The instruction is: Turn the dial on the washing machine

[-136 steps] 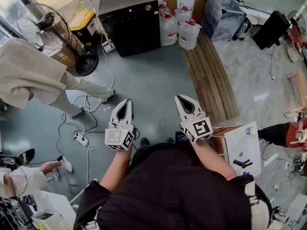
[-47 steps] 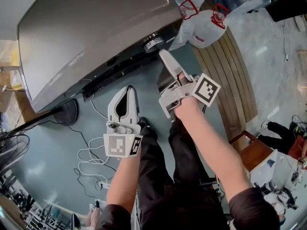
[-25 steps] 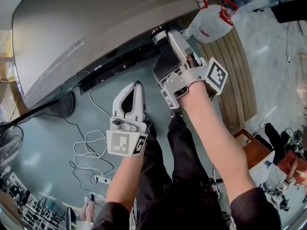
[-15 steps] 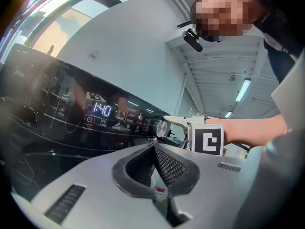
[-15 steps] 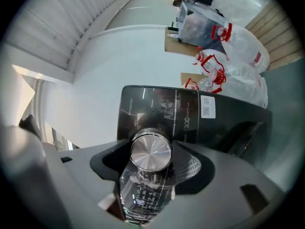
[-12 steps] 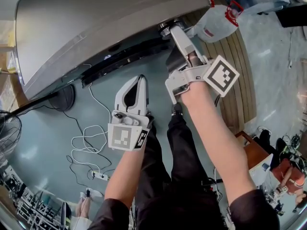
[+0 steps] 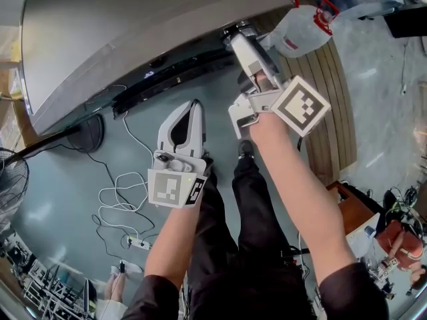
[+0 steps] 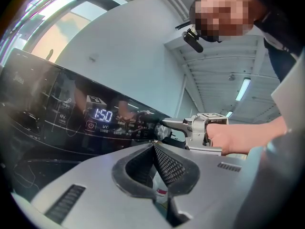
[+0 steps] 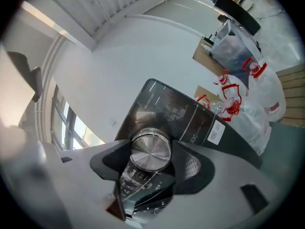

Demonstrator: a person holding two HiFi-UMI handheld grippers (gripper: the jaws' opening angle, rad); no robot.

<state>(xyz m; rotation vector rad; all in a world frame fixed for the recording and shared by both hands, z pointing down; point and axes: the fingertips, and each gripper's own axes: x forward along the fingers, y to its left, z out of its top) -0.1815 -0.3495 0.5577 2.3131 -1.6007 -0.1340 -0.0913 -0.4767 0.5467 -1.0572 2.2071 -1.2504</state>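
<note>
While right claw (image 7: 239,40) clamps one dial (image 9: 150,150) | left claw (image 8: 154,147) together | one washing machine (image 7: 133,39)

Pale grey left gripper (image 7: 192,105) and right gripper (image 7: 239,42), dark-padded, carry black-and-white marker cubes (image 7: 170,187); black short sleeves (image 7: 150,299), black trousers (image 7: 250,219).

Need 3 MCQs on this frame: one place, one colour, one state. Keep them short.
1. Where is the right tool?
A. on the washing machine's dial
B. resting on the machine's top
C. hanging clear of the machine

2. What colour is the dial?
A. red
B. silver
C. blue

3. How do the left tool's jaws stand?
A. wide apart
B. shut on the dial
C. shut, empty

Answers: 1 A, the dial sits between its jaws; 2 B, its face is brushed metal; 3 C, the jaws meet with nothing between them.
</note>
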